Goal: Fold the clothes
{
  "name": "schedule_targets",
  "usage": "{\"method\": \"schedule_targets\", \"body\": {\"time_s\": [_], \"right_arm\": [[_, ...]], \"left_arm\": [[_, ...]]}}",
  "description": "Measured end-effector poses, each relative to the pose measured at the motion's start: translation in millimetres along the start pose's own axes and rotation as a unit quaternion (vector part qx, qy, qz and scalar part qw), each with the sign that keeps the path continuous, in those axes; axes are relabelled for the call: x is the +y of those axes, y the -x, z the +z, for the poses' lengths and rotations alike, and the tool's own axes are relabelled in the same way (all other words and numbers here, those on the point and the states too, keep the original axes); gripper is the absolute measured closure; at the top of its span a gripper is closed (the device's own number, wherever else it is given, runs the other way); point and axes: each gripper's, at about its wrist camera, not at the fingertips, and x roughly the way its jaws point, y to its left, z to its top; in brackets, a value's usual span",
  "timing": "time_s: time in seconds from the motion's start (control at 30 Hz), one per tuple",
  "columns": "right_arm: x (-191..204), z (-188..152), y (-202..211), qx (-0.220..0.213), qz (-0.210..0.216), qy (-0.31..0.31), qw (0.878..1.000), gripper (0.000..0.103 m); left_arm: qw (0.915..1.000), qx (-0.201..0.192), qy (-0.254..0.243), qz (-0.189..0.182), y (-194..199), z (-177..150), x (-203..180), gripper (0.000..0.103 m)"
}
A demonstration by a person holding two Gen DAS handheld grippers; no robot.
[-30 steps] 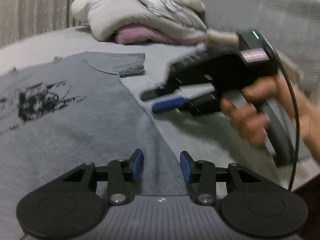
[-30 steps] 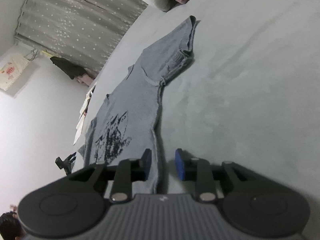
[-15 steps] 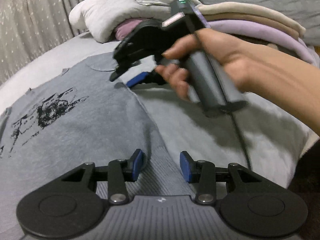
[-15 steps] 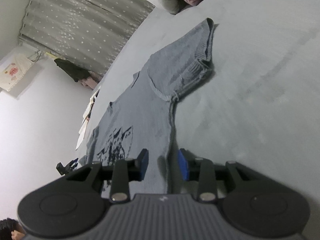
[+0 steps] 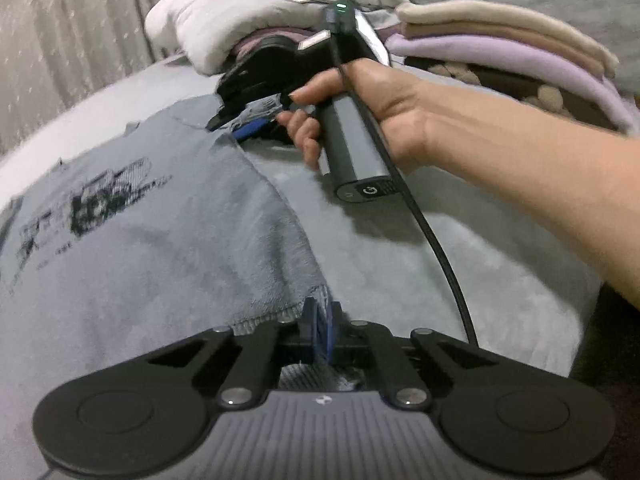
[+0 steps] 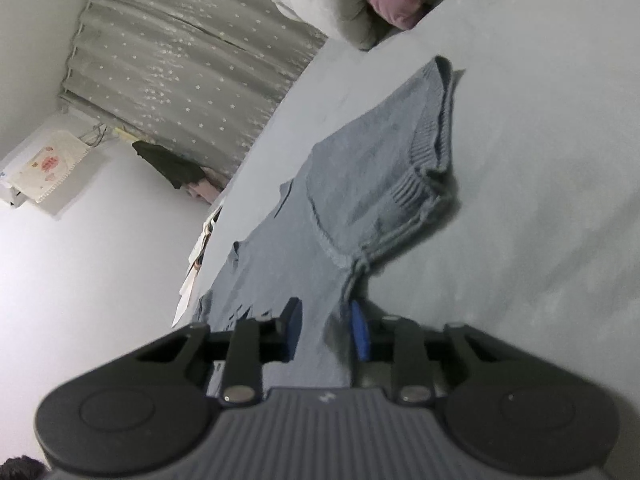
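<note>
Grey knit sweater (image 5: pixel 168 240) lies spread flat, front up, on a pale grey bed cover (image 5: pixel 400 272); black blotchy print w/ small text lines on the chest, ribbed hem and ribbed cuff, stitched seam round the shoulder. In the right wrist view the short sleeve (image 6: pixel 392 152) lies out to the side w/ its cuff edge curled up a bit. Left gripper (image 5: pixel 318 322) has its blue pads together, pinching the hem corner at the sweater's near edge. Right gripper (image 6: pixel 326 330), held in the person's right hand (image 5: pixel 360 120), sits at the armpit/side seam w/ fabric between its pads; jaws are closing, pads not pressing yet as far as can be seen. Behind: pile of clothes (image 5: pixel 248 12), folded stack in beige and lilac (image 5: pixel 500 44), starry curtain (image 6: pixel 192 72).
</note>
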Motion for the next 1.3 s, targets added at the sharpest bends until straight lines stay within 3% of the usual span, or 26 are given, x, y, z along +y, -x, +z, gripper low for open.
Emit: {"method": "schedule_targets", "body": {"time_s": [0.1,0.33,0.37,0.43,0.47,0.87,0.97,1.07,1.13,1.2,1.3], "right_arm": [[-7,4,1,-0.024,0.003,-0.027,0.999,0.089],[-4,8,-4,-0.057,-0.03,-0.014,0.998,0.086],[-5,8,-4,-0.061,-0.031,-0.016,0.998,0.088],[-4,6,-3,-0.071,-0.045,-0.014,0.996,0.101],[-3,5,-3,-0.078,-0.056,-0.011,0.995,0.101],[8,5,21,-0.126,-0.15,0.032,0.98,0.103],[5,7,25,-0.115,-0.144,0.034,0.982,0.103],[9,7,27,-0.107,-0.146,0.036,0.983,0.097],[13,6,30,-0.102,-0.144,0.036,0.984,0.085],[20,2,33,-0.099,-0.147,0.044,0.983,0.07],[35,-6,38,-0.095,-0.159,0.067,0.98,0.05]], "left_arm": [[0.9998,0.006,0.016,-0.01,3,-1,0,0.102],[0.9998,0.005,0.018,-0.009,1,-3,-2,0.102],[0.9998,0.005,0.019,-0.008,1,-3,-2,0.103],[0.9997,0.003,0.024,-0.009,0,-3,-2,0.103],[0.9995,0.002,0.029,-0.012,0,-3,-1,0.103],[0.9929,0.005,0.09,-0.077,-2,0,13,0.103],[0.9924,0.004,0.089,-0.085,-4,-1,17,0.103],[0.9907,0.004,0.094,-0.098,-3,0,25,0.102],[0.9895,0.0,0.101,-0.103,-1,1,32,0.096],[0.9894,-0.004,0.106,-0.1,3,2,41,0.073],[0.9913,-0.019,0.102,-0.08,11,4,53,0.057]]}}
